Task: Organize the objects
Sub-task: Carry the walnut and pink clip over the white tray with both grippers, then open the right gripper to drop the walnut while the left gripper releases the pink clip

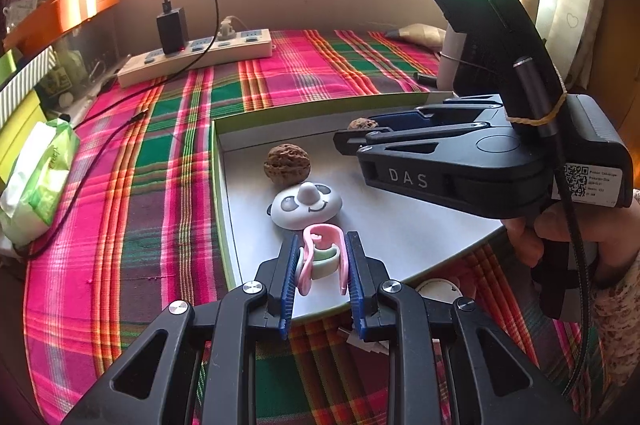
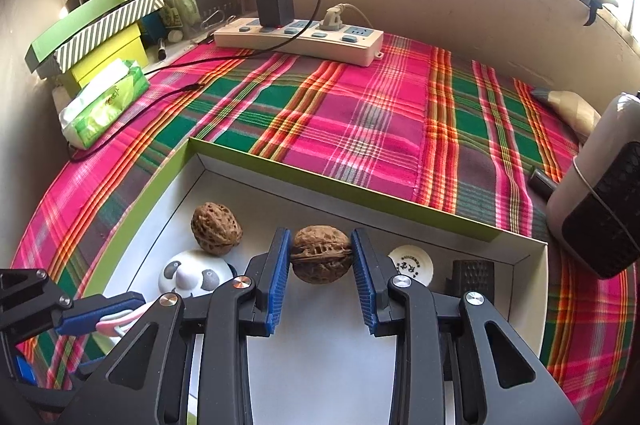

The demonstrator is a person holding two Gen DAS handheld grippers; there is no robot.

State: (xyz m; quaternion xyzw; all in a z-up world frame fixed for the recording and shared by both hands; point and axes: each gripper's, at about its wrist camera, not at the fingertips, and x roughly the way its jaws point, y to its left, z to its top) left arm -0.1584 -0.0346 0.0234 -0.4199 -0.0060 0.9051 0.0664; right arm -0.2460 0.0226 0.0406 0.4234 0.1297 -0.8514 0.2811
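A shallow box [image 1: 218, 161] with green sides and a white floor [image 2: 168, 165] lies on the plaid cloth. My left gripper [image 1: 322, 263] is shut on a pink and pale green clip [image 1: 320, 257], low over the box's near edge. My right gripper [image 2: 321, 259] is shut on a brown walnut [image 2: 321, 259] above the box floor; from the left wrist view that walnut [image 1: 362, 124] peeks out at its fingertips. On the floor lie a second walnut [image 1: 287, 165] [image 2: 216, 228], a white panda piece [image 1: 306, 205] [image 2: 194, 275], a white round disc [image 2: 411, 264] and a dark ridged block [image 2: 473, 277].
A power strip [image 2: 300, 39] with a black charger [image 2: 274, 4] and its cable lies at the back. A green tissue pack [image 1: 38, 177] and stacked boxes [image 2: 96, 25] stand at the left. A beige device [image 2: 596, 201] stands right of the box. A hand [image 1: 576, 237] holds the right gripper.
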